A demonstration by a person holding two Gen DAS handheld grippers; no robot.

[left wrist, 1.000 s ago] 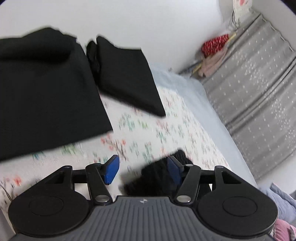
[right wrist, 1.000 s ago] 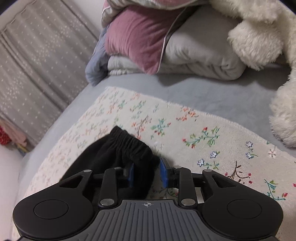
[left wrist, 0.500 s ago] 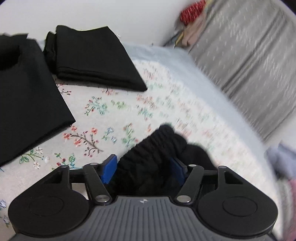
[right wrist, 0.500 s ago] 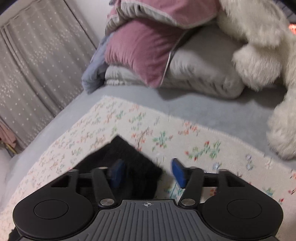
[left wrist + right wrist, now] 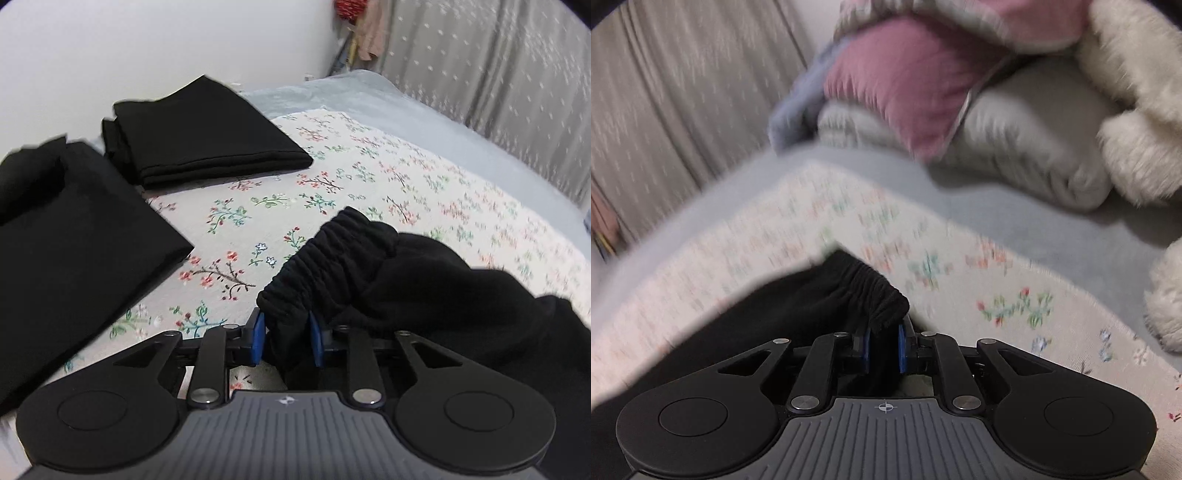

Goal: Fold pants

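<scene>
The black pants lie bunched on the bed's floral sheet, their gathered waistband running between both tongs. The left tongs have just been closing and pinch one waistband end; the right tongs have just been closing and clamp the other. Both tilt downward. Folded black clothes lie beyond the left tongs; pillows beyond the right.

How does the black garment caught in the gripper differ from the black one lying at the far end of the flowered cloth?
The gathered pants are bunched and rumpled; the folded garment is a neat flat rectangle with stacked layers at its edge. The pants show a crinkled elastic waistband; the folded one looks smooth. The pants sit between the left gripper pads; the folded one lies untouched. Both are black and rest on the flowered cloth.
</scene>
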